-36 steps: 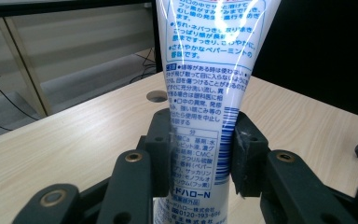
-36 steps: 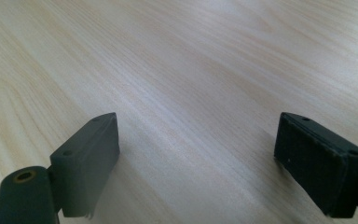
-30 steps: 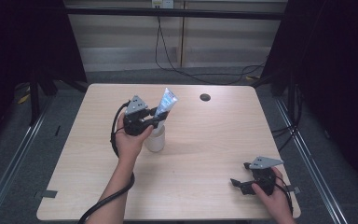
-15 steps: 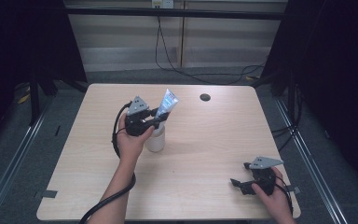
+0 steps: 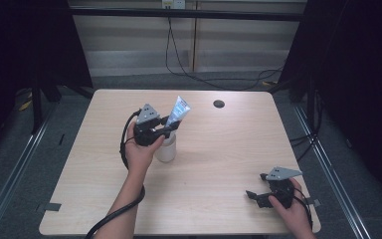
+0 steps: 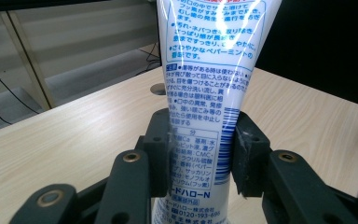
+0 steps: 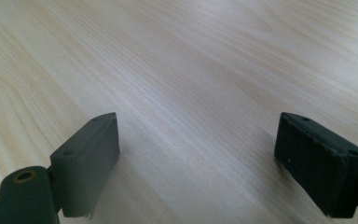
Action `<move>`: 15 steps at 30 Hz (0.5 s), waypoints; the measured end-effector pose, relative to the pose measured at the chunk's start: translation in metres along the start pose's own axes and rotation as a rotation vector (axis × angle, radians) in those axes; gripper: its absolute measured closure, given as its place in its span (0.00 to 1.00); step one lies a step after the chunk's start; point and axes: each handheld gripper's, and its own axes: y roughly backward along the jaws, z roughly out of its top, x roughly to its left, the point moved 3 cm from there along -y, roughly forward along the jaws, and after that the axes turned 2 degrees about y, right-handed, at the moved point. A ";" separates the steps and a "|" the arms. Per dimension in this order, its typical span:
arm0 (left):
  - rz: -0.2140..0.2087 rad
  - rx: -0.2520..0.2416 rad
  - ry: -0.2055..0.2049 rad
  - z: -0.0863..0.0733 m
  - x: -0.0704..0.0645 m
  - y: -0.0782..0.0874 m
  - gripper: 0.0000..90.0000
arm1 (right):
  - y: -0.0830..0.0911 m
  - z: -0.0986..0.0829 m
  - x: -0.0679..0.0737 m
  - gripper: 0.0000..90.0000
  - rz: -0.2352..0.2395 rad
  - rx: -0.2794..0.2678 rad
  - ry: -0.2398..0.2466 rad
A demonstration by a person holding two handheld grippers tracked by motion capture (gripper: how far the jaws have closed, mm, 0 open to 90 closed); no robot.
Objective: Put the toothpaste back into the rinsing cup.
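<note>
High view sets the left tongs (image 5: 168,128) clenched on the lower body of a toothpaste tube (image 5: 178,112), held over the left-middle of the bench (image 5: 229,149). The tube's long axis rises from the jaws and leans up toward the far right, its crimped end highest. A pale cup (image 5: 166,148) stands directly below, just under the tongs, so lowering the tube looks like the move at hand. The right tongs (image 5: 254,196) rest released at the near right corner, well apart. Open bench lies all around; a dark hole (image 5: 219,104) sits far.
</note>
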 end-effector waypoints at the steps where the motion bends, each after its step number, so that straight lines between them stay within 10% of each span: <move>1: 0.004 -0.003 0.003 -0.001 0.000 0.000 0.71 | 0.000 0.000 0.000 0.15 0.000 0.002 -0.001; 15: 0.025 0.001 0.020 -0.009 0.004 0.002 0.70 | 0.000 0.000 0.000 0.15 0.002 0.001 0.000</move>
